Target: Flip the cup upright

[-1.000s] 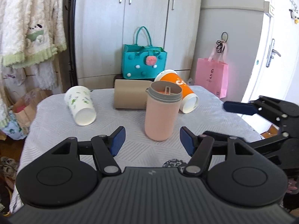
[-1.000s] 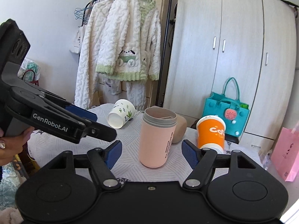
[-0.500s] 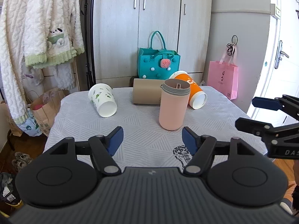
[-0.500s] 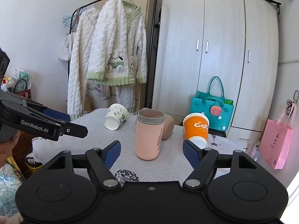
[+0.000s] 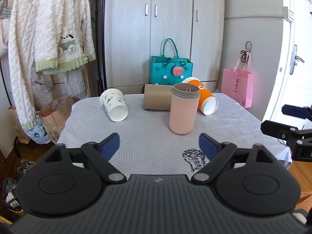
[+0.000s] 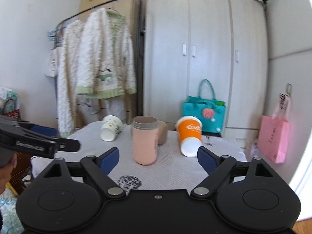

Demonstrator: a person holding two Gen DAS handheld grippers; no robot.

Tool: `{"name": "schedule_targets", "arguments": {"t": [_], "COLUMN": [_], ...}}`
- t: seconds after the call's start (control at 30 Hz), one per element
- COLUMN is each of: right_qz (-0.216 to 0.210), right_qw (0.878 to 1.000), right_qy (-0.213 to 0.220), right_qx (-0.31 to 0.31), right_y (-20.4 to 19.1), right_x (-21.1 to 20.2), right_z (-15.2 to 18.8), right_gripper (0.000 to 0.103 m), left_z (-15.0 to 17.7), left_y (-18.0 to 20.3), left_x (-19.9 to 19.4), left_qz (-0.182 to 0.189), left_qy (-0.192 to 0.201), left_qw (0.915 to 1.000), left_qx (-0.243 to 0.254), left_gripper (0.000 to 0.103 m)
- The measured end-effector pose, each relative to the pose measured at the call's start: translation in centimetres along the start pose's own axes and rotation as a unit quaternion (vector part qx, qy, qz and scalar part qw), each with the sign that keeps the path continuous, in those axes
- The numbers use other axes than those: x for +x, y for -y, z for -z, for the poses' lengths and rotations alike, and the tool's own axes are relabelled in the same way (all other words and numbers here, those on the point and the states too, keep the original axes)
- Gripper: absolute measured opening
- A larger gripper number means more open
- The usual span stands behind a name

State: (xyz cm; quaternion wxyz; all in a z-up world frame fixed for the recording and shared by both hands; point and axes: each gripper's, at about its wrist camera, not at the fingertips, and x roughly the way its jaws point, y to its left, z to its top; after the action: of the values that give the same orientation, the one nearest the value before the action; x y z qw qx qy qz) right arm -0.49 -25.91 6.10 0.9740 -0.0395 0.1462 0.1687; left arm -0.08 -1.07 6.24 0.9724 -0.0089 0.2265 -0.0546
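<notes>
A pink cup [image 5: 183,109] with a grey rim stands upright in the middle of the table [image 5: 148,136]. It also shows in the right wrist view [image 6: 144,140]. A white cup with green print [image 5: 114,105] [image 6: 110,127], a brown cup [image 5: 157,99] [image 6: 162,132] and an orange cup [image 5: 202,98] [image 6: 188,135] lie on their sides behind it. My left gripper [image 5: 159,146] is open and empty, short of the pink cup. My right gripper [image 6: 158,157] is open and empty, also short of it.
A teal bag [image 5: 170,72] and a pink bag [image 5: 237,86] stand behind the table by the wardrobe. White fleece clothes [image 5: 48,39] hang on a rack at the left. A brown paper bag [image 5: 51,113] stands on the floor at the table's left corner.
Both grippers have pulled back from the upright pink cup, which now looks smaller and farther. More of the table and room shows. The cups have not moved.
</notes>
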Motion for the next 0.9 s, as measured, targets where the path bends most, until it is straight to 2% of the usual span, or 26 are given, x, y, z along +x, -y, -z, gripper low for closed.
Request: {"name": "schedule_targets", "arguments": {"t": [0.1,0.17,0.33,0.43,0.63,0.73,0.9], "right_qz": [0.022,0.037,0.07,0.086,0.097,0.107,0.112], "right_qw": [1.0,0.999,0.997,0.995,0.994,0.993,0.992], "right_qy": [-0.016,-0.023,-0.035,-0.039,-0.041,-0.042,-0.046], "right_qx": [0.01,0.015,0.027,0.029,0.027,0.027,0.028], "right_y": [-0.1,-0.2,-0.6,-0.8,-1.4,-1.7,-1.8], "right_x": [0.5,0.9,1.9,2.0,2.4,2.6,2.8], "right_z": [0.5,0.9,1.7,2.1,2.2,2.2,2.4], "right_gripper": [0.091,0.098,0.101,0.103,0.103,0.103,0.103], "left_z": [0.4,0.6,1.2,1.5,1.9,1.9,2.1], "left_y": [-0.1,-0.2,0.0,-0.2,-0.5,-1.0,-1.7], "left_x": [0.4,0.9,1.4,1.3,1.1,1.6,2.0], "left_qz": [-0.011,-0.015,-0.048,-0.053,-0.066,-0.085,-0.081], "left_qy": [-0.005,-0.015,-0.027,-0.03,-0.03,-0.043,-0.044], "left_qw": [0.9999,0.9997,0.9985,0.9981,0.9972,0.9948,0.9948], "left_qx": [-0.004,-0.011,-0.002,-0.006,-0.018,-0.036,-0.045], "left_gripper": [0.099,0.103,0.103,0.103,0.103,0.103,0.103]}}
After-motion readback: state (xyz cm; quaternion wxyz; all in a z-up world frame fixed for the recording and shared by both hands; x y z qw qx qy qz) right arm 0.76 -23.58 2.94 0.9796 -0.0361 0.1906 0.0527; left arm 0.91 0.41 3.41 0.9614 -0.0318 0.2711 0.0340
